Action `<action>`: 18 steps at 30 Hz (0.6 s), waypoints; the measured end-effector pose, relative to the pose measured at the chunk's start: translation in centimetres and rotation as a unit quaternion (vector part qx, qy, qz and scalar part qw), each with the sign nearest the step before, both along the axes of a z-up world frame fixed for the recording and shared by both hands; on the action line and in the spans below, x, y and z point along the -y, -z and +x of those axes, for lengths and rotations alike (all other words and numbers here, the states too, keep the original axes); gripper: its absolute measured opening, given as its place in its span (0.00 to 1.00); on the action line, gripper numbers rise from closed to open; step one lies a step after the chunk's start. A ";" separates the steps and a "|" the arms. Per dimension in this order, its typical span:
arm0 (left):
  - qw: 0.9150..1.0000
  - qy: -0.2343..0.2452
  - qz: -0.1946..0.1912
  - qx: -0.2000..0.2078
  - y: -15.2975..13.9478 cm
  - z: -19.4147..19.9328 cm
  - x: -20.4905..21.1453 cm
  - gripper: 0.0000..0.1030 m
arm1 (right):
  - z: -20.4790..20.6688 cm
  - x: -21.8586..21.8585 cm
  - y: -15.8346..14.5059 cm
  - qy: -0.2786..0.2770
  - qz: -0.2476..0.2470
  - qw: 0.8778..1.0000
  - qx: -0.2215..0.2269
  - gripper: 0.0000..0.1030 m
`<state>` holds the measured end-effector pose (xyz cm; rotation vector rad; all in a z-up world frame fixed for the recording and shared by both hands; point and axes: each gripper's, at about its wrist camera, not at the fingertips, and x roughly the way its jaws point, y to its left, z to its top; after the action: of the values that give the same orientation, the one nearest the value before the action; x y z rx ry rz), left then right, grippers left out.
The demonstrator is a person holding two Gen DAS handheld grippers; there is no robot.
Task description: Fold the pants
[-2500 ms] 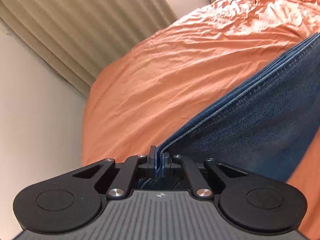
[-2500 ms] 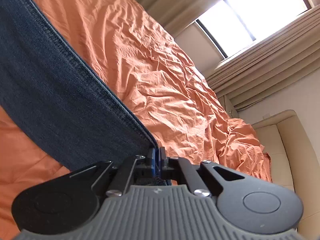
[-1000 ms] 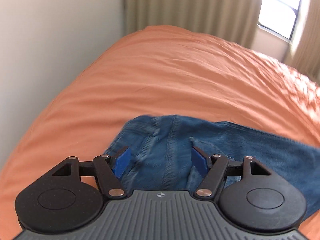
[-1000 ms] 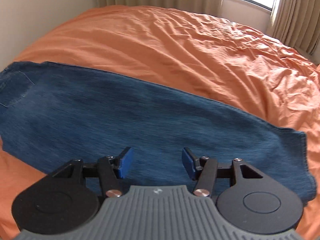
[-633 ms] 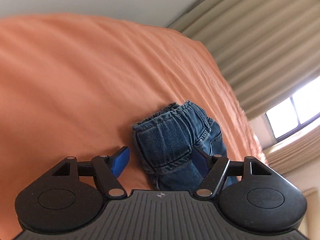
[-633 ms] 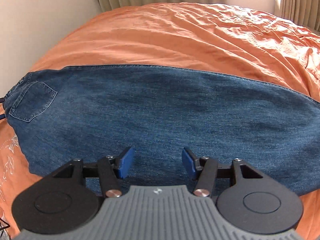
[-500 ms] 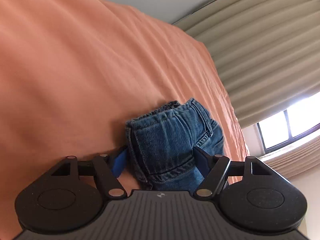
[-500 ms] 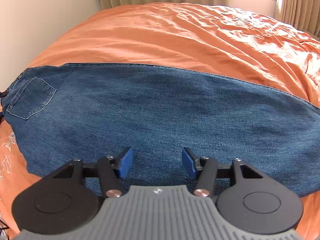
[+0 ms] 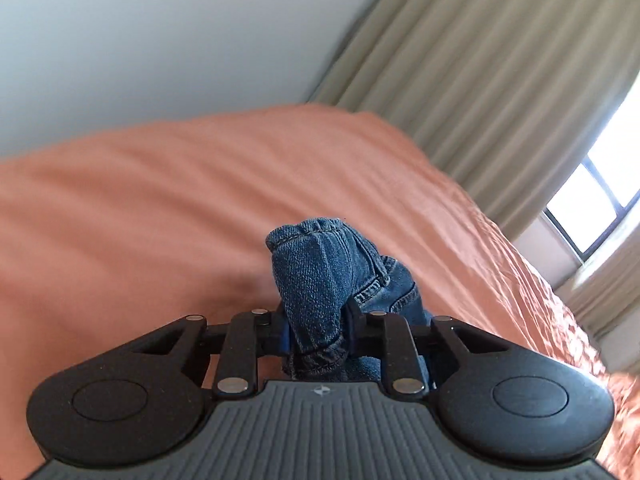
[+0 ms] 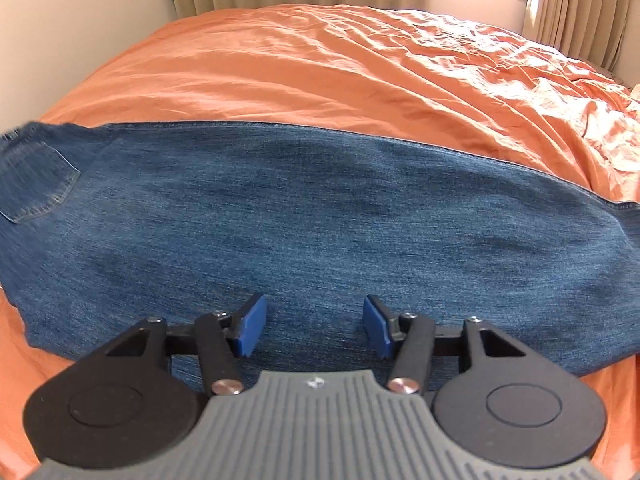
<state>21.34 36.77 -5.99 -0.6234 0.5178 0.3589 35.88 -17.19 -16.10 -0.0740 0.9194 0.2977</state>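
Blue denim pants [image 10: 320,216] lie folded lengthwise across the orange bed, with a back pocket [image 10: 34,180] at the far left of the right wrist view. My right gripper [image 10: 312,330] hovers open over the middle of the leg with nothing between its blue pads. In the left wrist view my left gripper [image 9: 316,334] is closing, and its jaws press on the bunched waistband end of the pants [image 9: 320,276], which sticks up between them.
An orange bedsheet [image 10: 360,64] covers the bed, wrinkled toward the right. A pale wall [image 9: 160,40] and beige curtains [image 9: 500,80] stand behind it, with a window [image 9: 592,208] at the right.
My left gripper has closed from wide open onto the waistband end and rolled, lifting its view toward the wall. The right gripper has drifted slightly over the pants and stays open.
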 end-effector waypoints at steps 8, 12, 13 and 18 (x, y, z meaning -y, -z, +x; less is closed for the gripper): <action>0.994 -0.014 0.034 -0.106 6.7 2.3 -1.4 0.26 | 1.7 2.8 -0.3 0.050 -0.003 0.999 -0.020 0.49; 0.992 -0.010 0.037 -0.120 8.8 3.2 -1.4 0.29 | 2.0 4.9 -0.2 0.075 -0.010 0.997 -0.027 0.49; 0.991 -0.007 0.036 -0.126 9.0 3.1 -1.7 0.30 | 2.1 5.5 0.0 0.083 -0.010 0.996 -0.030 0.49; 0.987 0.006 0.063 -0.146 7.5 4.1 -1.3 0.47 | 2.7 8.3 0.3 0.124 0.008 0.991 -0.047 0.50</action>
<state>25.46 38.06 -13.54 -0.4466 0.7713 0.4722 38.55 -25.50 -16.43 0.0699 1.0092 0.0769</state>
